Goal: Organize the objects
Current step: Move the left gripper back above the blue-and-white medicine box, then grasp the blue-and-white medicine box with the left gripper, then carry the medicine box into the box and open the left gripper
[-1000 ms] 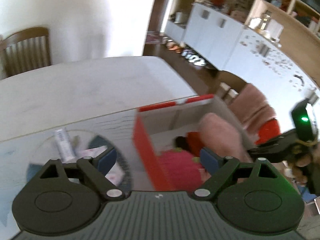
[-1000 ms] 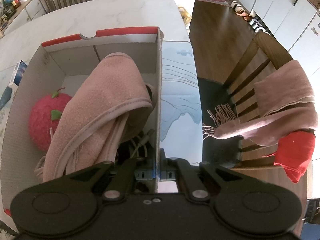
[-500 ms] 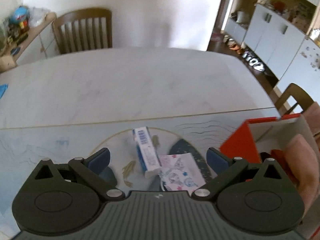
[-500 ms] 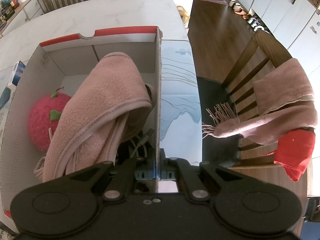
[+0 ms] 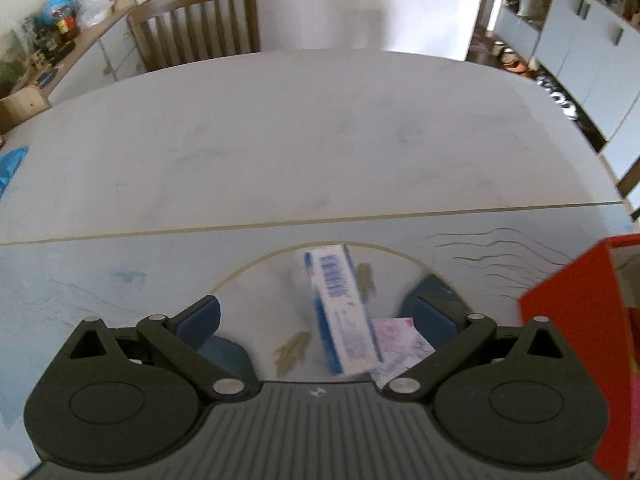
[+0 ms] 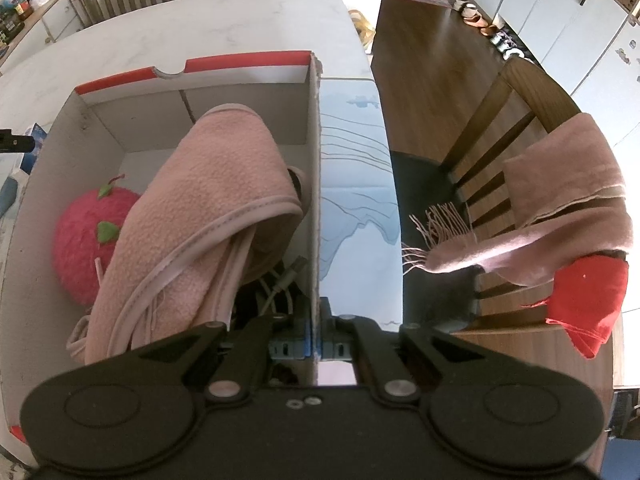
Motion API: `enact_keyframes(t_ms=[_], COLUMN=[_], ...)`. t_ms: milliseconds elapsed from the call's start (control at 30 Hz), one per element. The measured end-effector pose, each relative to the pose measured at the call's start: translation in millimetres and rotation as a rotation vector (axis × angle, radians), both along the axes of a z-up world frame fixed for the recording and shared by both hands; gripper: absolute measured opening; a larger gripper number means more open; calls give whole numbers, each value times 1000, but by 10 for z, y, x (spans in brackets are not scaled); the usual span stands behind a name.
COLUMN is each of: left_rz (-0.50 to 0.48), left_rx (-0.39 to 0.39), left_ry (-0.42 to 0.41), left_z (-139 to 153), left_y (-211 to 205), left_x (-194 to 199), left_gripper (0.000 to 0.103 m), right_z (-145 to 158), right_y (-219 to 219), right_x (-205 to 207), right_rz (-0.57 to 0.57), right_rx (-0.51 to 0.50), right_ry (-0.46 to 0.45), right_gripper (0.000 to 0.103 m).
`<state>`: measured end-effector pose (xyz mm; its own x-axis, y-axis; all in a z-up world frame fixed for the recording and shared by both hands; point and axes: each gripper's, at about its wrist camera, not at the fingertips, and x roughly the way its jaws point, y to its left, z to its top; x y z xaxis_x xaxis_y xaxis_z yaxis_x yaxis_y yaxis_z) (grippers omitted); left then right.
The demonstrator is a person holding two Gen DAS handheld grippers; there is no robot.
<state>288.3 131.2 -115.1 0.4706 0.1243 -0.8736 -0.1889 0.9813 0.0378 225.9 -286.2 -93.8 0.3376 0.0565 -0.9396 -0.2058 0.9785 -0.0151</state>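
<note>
My left gripper (image 5: 316, 312) is open above the table mat, with a blue-and-white toothpaste box (image 5: 340, 312) lying between its fingers and a small pink patterned packet (image 5: 400, 344) beside it. The red cardboard box (image 5: 572, 340) is at the right edge of that view. My right gripper (image 6: 316, 340) is shut on the right wall of the box (image 6: 314, 184). Inside the box lie a pink fleece towel (image 6: 200, 216), a pink plush strawberry (image 6: 84, 240) and some cables (image 6: 280, 284).
The white marble table (image 5: 300, 128) stretches ahead, with a wooden chair (image 5: 196, 24) at its far side. A second chair (image 6: 516, 128) to the right of the box carries a pink scarf (image 6: 560, 208) and a red cloth (image 6: 584, 300). White cabinets stand beyond.
My left gripper has swung left, away from the box, and come down over the toothpaste box. My right gripper has stayed clamped on the box wall.
</note>
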Motion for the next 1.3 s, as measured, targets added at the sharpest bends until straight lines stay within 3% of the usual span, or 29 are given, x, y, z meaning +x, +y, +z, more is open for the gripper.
enact_keyframes(t_ms=[267, 400, 567, 667, 800, 1300], left_rz=[25, 21, 5, -2, -11, -111], left_rx=[-47, -76, -100, -100, -114, -172], left_ry=[44, 65, 72, 66, 58, -11], left_z=[-182, -248, -277, -257, -215, 378], left_y=[68, 79, 82, 80, 108, 41], left_x=[78, 94, 79, 40, -11, -499], left_gripper=[99, 72, 51, 32, 26, 26], right_z=[0, 6, 3, 1, 1, 5], right_y=[10, 11, 10, 11, 14, 12], right_x=[5, 10, 5, 4, 0, -14], right_rz=[-5, -7, -11, -10, -8, 8], right_rx=[-5, -6, -6, -7, -8, -6], right_ry=[3, 4, 2, 2, -1, -8], right_gripper=[2, 2, 2, 2, 2, 2])
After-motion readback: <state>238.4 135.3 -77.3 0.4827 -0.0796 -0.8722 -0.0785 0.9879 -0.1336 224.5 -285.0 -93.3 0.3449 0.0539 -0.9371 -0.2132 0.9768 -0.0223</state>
